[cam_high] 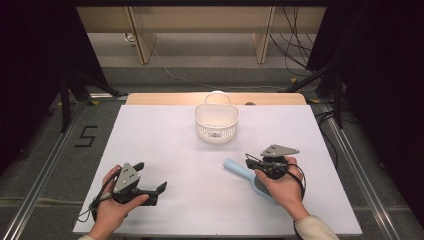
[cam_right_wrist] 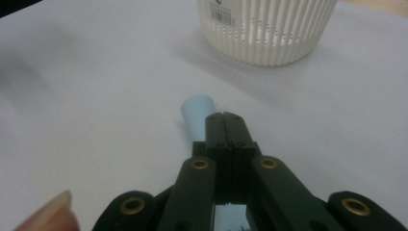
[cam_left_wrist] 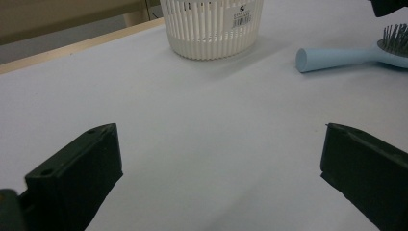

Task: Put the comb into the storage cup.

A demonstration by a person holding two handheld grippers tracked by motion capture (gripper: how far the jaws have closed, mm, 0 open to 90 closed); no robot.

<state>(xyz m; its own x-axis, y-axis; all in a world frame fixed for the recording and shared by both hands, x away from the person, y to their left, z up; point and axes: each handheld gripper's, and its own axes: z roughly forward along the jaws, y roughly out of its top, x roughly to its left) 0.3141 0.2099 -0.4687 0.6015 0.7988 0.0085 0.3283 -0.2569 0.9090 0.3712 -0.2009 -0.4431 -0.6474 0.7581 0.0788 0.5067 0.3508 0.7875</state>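
Just short of the white basket (cam_high: 216, 122), the right claw (cam_right_wrist: 225, 126), pressed together above the blue hairbrush (cam_high: 239, 170) handle lying on the tabletop (cam_high: 165, 145), grips nothing and could nudge the brush aside.

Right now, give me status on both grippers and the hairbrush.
Left gripper open, nothing between the jaws. Right gripper shut, above the blue hairbrush, not on it. White basket beyond, path clear.

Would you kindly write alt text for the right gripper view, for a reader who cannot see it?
The right tool, its two black jaws pressed together, sits over a light blue hairbrush handle on a white table. A white slatted basket stands beyond it.
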